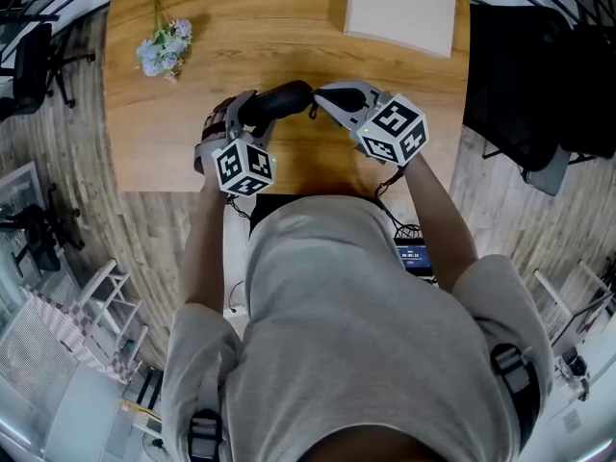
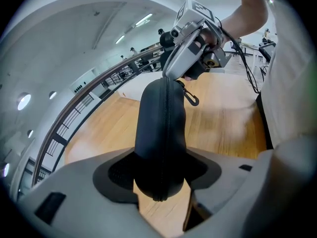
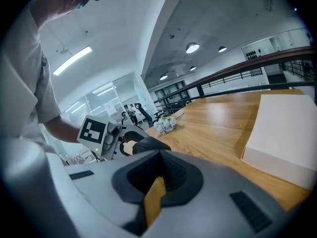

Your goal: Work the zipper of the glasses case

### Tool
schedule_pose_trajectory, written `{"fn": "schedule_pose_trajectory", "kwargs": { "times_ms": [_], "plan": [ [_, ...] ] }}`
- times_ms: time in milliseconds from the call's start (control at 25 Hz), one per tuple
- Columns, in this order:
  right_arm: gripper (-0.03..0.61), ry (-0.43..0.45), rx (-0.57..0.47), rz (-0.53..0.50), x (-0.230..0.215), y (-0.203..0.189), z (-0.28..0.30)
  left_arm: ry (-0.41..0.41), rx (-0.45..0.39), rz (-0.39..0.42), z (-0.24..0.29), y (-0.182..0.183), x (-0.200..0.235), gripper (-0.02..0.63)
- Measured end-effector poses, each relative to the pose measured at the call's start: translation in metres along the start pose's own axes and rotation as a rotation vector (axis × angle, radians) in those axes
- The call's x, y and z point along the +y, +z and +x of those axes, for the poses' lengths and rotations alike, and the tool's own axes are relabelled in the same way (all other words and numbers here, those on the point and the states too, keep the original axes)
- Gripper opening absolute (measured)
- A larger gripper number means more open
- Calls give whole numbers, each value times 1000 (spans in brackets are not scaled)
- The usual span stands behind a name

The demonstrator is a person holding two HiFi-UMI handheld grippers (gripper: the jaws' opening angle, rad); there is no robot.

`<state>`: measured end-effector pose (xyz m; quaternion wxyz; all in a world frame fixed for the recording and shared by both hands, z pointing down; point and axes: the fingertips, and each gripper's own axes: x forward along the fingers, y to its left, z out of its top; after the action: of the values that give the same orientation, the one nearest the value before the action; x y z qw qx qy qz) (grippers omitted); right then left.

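Observation:
The black glasses case [image 1: 286,98] hangs above the wooden table [image 1: 279,27], with my left gripper [image 1: 248,114] shut on its left end. In the left gripper view the case [image 2: 161,128] runs away from the pads, its closed zipper seam facing the camera. My right gripper [image 1: 320,97] meets the case's other end with its jaws shut. Its tip [image 2: 171,76] touches that end, and a small black loop [image 2: 191,99] dangles beside it. In the right gripper view the case [image 3: 148,145] shows just past the shut fingertips [image 3: 157,157]; I cannot tell whether they pinch the zipper pull.
A bunch of pale artificial flowers [image 1: 166,48] lies at the table's far left. A white box [image 1: 402,10] sits at the far right. The table's near edge runs just below both grippers, against the person's body. Chairs and racks stand on the floor around.

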<state>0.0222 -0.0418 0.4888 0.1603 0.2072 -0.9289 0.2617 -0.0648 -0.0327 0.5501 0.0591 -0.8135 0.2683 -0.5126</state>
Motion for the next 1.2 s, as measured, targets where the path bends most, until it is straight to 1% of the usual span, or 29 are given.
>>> {"fn": "schedule_pose_trajectory", "kwargs": {
  "times_ms": [120, 320, 400, 520, 680, 880, 1080, 1200],
  "plan": [
    [25, -9, 1, -6, 4, 0, 0, 0, 27, -9, 3, -3, -1, 273],
    [25, -39, 29, -61, 12, -1, 3, -6, 69, -39, 5, -7, -5, 270],
    [25, -36, 28, -69, 18, 0, 4, -8, 73, -58, 7, -7, -5, 268],
    [25, -62, 18, -65, 16, 2, 5, -1, 66, -63, 8, -4, -2, 268],
    [25, -108, 3, -62, 3, 4, 2, 13, 30, -65, 3, 4, 2, 270],
    [25, -177, 30, -75, -19, 4, -1, 47, -55, -64, -11, 22, 6, 270],
    [25, -190, 43, -62, -26, 2, 0, 94, -84, -35, -20, 30, 8, 270],
    [25, -194, 44, -57, -28, 2, 2, 105, -101, -48, -24, 33, 8, 270]
  ]
}}
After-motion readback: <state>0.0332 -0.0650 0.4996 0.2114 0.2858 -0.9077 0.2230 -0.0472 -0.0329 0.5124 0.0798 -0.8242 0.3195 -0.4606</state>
